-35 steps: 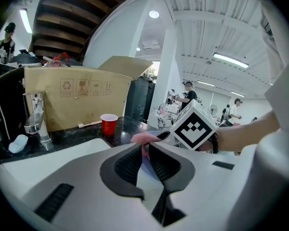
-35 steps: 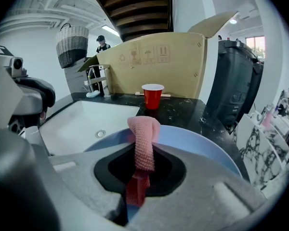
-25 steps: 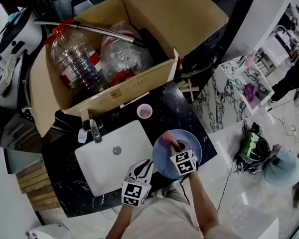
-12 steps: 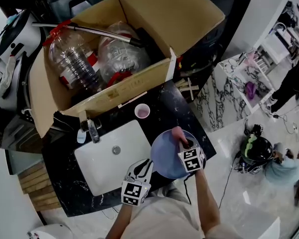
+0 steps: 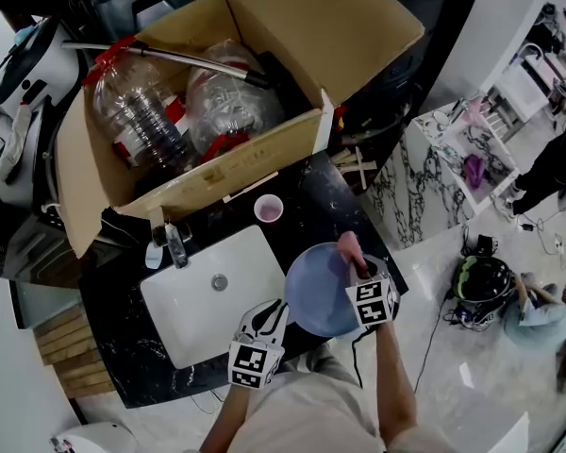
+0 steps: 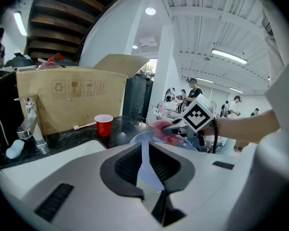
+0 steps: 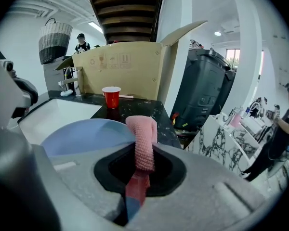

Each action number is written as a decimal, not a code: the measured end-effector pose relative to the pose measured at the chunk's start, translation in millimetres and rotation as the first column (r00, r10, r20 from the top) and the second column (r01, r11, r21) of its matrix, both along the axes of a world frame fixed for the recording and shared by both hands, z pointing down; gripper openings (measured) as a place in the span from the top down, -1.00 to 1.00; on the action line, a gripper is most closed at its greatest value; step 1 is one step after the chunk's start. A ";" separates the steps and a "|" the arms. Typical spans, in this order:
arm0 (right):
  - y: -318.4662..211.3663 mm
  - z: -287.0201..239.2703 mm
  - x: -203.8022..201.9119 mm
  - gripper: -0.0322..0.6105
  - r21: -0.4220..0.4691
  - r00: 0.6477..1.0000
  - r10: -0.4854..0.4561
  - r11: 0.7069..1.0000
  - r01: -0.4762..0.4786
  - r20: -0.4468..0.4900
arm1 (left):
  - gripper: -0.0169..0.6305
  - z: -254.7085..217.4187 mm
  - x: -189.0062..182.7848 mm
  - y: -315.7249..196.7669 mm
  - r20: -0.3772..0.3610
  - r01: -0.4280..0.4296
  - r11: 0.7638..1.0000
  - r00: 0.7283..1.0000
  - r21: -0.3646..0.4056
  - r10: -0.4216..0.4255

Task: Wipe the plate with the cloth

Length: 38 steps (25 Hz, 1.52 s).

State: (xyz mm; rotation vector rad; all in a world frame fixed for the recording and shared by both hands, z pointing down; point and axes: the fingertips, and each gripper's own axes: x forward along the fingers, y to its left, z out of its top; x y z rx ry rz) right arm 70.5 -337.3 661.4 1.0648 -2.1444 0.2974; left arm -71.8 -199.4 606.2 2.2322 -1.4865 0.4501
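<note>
A pale blue plate [image 5: 319,291] hangs over the counter edge, right of the sink. My left gripper [image 5: 272,319] is shut on its near rim; in the left gripper view the plate [image 6: 145,160] runs edge-on between the jaws. My right gripper [image 5: 358,272] is shut on a pink nubbly cloth [image 5: 348,249] at the plate's right rim. In the right gripper view the cloth [image 7: 143,141] folds over out of the jaws, with the plate [image 7: 82,134] spreading to the left. The left gripper view shows the cloth [image 6: 164,129] on the plate's far part.
A white sink [image 5: 193,314] with a tap [image 5: 176,245] is set in the black counter [image 5: 307,206]. A red cup [image 5: 269,209] stands behind the plate. A large cardboard box [image 5: 292,149] with plastic bottles stands at the back. People stand on the floor to the right.
The plate has shifted a little left and tilted. My right gripper has slid with the cloth from the plate's middle to its right rim. The left gripper has stayed in place.
</note>
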 end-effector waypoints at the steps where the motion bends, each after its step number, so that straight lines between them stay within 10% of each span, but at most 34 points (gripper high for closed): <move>1: -1.0 -1.9 3.1 0.81 0.004 1.000 0.007 1.000 -0.007 -0.003 | 0.80 -0.2 0.1 0.2 0.000 0.000 1.000 1.000 0.000 0.000; 21: 94.3 -27.6 -109.9 0.81 -0.058 0.959 -0.231 0.968 0.243 0.163 | 0.80 0.6 -11.3 8.1 -0.010 0.045 0.999 0.999 -0.004 -0.045; 38: 111.6 25.0 -106.6 0.81 -0.210 0.976 -0.169 0.958 0.196 0.139 | 0.80 5.3 -19.3 17.8 -0.001 0.051 0.999 0.999 -0.004 -0.051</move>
